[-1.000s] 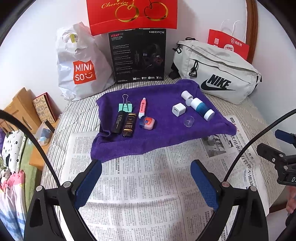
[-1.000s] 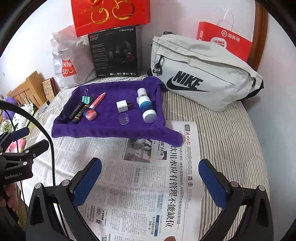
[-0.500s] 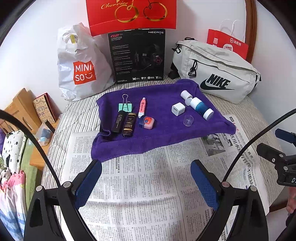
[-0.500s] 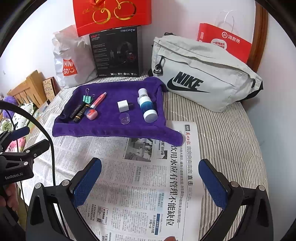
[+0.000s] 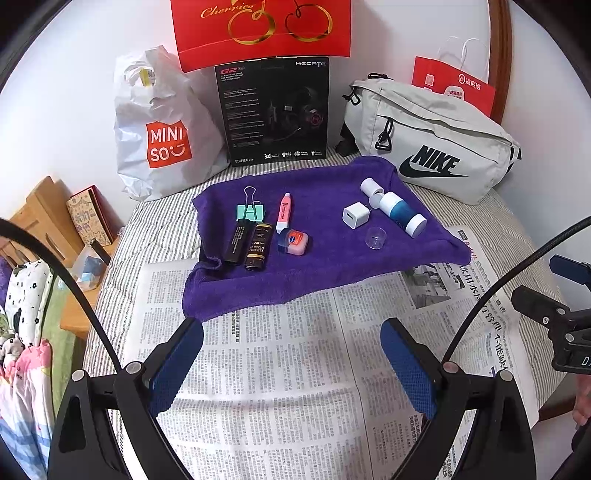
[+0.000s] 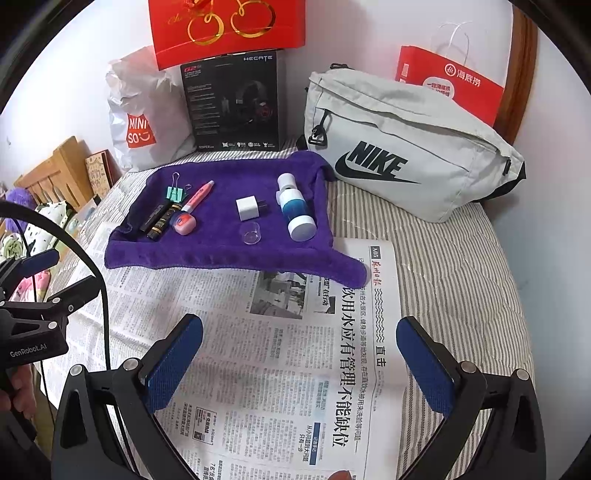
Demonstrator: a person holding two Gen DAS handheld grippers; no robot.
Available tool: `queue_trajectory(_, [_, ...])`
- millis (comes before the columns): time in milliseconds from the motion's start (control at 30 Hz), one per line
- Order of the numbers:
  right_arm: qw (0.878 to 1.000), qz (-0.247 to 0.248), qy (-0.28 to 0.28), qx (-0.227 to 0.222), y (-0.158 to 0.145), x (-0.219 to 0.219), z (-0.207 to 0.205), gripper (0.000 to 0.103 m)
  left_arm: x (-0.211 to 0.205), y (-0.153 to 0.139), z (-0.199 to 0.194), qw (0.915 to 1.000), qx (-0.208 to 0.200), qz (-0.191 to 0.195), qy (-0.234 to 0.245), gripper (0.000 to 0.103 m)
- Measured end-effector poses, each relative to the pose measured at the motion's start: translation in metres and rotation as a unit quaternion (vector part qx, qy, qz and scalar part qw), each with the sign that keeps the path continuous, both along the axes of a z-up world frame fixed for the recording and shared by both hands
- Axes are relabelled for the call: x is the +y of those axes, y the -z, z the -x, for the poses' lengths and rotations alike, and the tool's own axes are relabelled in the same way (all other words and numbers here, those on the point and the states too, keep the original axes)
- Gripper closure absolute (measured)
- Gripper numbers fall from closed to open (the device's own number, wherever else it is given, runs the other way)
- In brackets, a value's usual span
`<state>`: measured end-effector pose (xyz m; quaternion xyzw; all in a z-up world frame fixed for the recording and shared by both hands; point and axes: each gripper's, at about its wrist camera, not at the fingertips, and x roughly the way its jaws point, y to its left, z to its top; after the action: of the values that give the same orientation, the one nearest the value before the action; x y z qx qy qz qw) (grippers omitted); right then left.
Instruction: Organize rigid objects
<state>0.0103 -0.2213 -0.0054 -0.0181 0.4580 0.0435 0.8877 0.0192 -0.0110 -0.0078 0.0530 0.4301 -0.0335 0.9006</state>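
Note:
A purple towel lies on the bed with small objects on it. At its left are a green binder clip, two black tubes, a pink pen and a small pink jar. At its right are a white charger cube, a clear cap and a white and blue bottle. My left gripper and right gripper are open and empty, hovering over the newspaper short of the towel.
Along the wall stand a white Miniso bag, a black headset box, a red gift bag, a grey Nike bag and a red paper bag. A wooden side table is left of the bed.
Both grippers have drifted slightly; the scene shifts a little in each view. The objects on the towel have not moved and both jaws stay open.

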Motion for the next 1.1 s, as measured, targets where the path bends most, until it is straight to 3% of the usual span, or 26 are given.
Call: queue_trajectory(1100, [1.000,0.002,0.002,0.002,-0.0009,0.0008,0.0022,0.000,0.0055,0.0014,0.0005,1.0000,0.001,-0.005,0.001,0.001])
